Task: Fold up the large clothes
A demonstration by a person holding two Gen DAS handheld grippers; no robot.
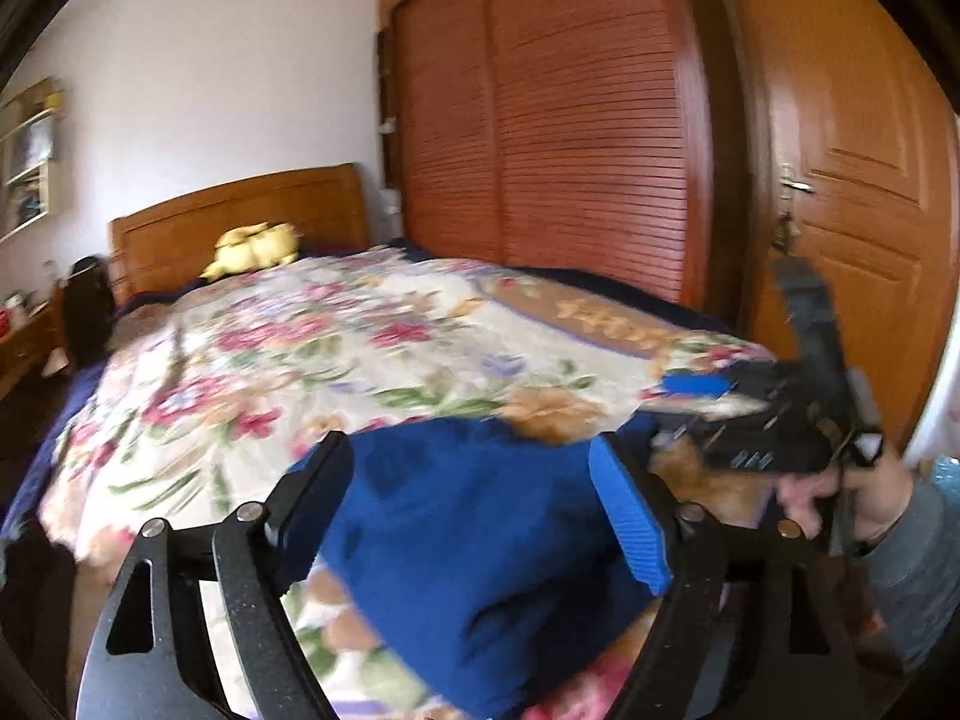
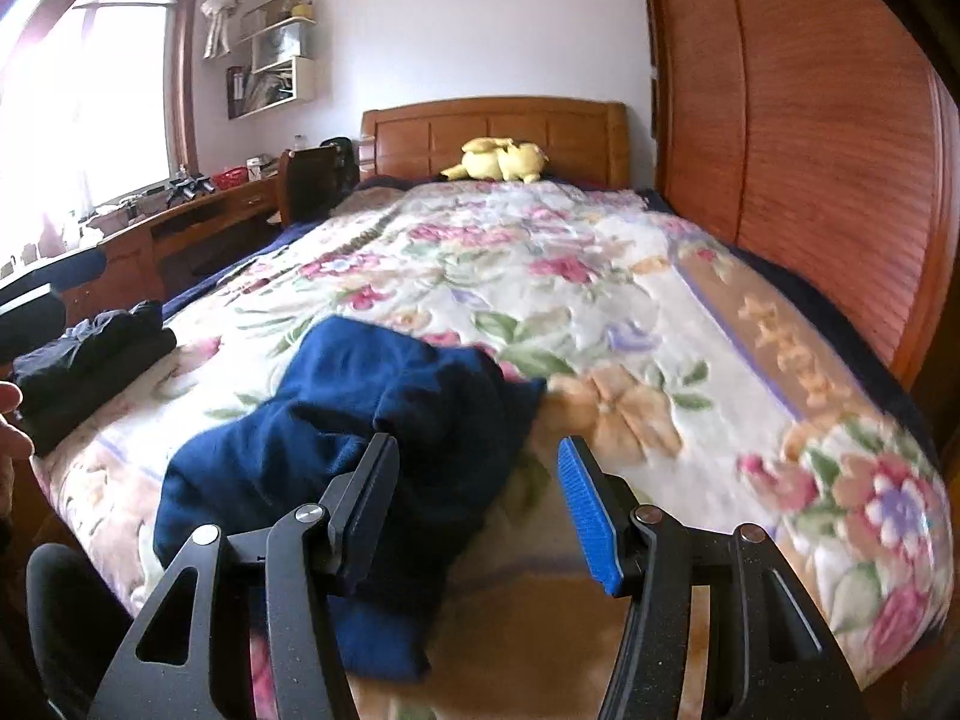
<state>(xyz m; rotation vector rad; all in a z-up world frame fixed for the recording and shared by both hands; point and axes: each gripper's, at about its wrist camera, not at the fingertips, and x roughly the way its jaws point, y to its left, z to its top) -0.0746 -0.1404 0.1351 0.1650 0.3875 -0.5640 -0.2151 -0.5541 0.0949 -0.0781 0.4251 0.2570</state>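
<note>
A dark blue garment (image 2: 360, 420) lies bunched in a rough fold on the floral blanket (image 2: 540, 276) near the foot of the bed. In the left wrist view the blue garment (image 1: 480, 540) fills the space below my left gripper (image 1: 474, 480), whose jaws stand wide and open above the cloth, with no pad pressing on it. My right gripper (image 2: 480, 480) is open too, with its left finger over the garment's right edge and bare blanket showing in the gap. It also appears in the left wrist view as the right gripper (image 1: 684, 411), held by a hand (image 1: 840, 498) to the garment's right.
A pile of folded dark clothes (image 2: 90, 360) sits at the bed's left edge. A yellow plush toy (image 2: 498, 162) rests by the wooden headboard (image 2: 492, 126). A slatted wardrobe (image 2: 810, 150) runs along the bed's right side, a door (image 1: 858, 168) past it, a desk (image 2: 180, 228) left.
</note>
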